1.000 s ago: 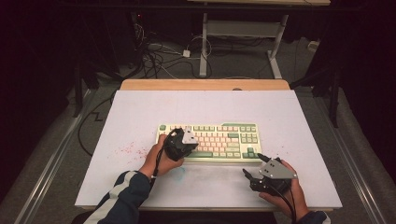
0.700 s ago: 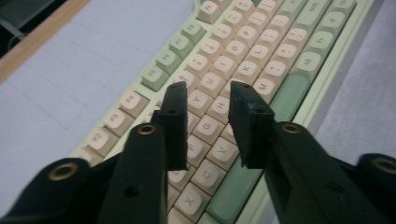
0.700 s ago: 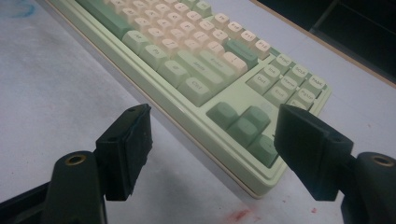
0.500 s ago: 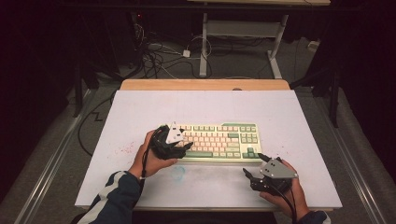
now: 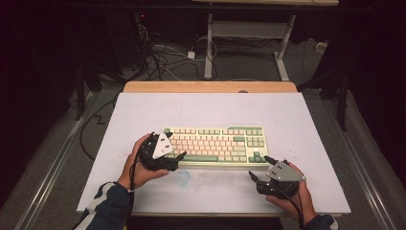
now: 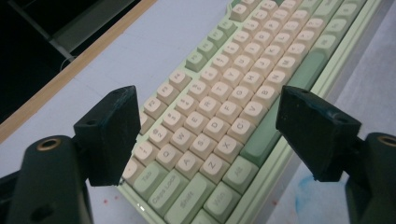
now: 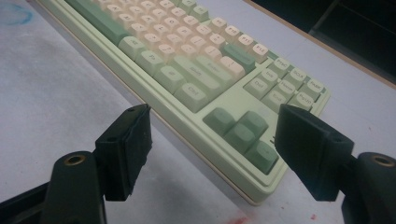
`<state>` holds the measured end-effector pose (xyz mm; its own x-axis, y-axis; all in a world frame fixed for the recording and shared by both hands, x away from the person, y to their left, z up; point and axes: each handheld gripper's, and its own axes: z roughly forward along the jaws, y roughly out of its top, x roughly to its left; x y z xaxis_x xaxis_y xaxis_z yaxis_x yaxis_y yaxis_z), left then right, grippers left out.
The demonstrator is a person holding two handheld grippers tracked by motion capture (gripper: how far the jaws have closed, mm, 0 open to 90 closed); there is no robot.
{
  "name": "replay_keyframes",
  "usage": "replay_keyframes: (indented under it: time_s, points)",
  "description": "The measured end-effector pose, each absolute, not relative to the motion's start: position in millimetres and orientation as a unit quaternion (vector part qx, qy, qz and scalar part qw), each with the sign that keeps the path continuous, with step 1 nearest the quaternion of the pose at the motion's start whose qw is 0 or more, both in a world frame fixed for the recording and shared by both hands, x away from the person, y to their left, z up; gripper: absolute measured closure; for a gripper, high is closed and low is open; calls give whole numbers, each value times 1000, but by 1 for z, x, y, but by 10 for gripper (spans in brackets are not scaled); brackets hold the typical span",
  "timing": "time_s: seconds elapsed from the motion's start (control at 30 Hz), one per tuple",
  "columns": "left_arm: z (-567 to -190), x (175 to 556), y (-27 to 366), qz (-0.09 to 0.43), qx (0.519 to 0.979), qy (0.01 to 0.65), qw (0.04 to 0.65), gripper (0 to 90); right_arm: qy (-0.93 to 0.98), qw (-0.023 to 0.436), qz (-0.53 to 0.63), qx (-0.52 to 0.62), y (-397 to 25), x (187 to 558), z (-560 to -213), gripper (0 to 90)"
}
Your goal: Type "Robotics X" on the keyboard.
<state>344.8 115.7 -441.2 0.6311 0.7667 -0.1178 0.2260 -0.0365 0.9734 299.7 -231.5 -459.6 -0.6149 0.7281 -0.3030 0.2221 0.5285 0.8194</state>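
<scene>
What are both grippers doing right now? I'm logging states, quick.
Left gripper: open, jaws spread over the keyboard's left end, holding nothing.
Right gripper: open, empty, near the keyboard's right corner.

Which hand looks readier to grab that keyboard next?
Probably the left: the left gripper hangs open over the keyboard end, while the right gripper sits open just short of its corner.

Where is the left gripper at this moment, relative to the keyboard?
In the high view the left gripper is at the keyboard's left end, its open jaws over the lower-left keys; the right gripper waits off the lower-right corner.
</scene>
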Motion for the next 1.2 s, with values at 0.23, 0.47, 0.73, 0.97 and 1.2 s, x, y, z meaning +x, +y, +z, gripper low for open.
replay_keyframes:
  time_s: [0.23,0.47,0.73,0.97,1.2]
  points:
    - [-451,337,130,249,688,365,575,203,809,329,388,294,-229,304,-459,284]
    - [-458,333,144,260,683,386,562,210,810,327,390,290,-226,308,-458,285]
    - [-463,324,161,264,675,409,555,201,811,324,393,286,-223,311,-457,287]
    - [-474,316,172,273,687,412,533,201,817,311,398,279,-213,318,-455,300]
    - [-477,312,180,270,680,424,534,201,821,298,400,277,-207,330,-449,371]
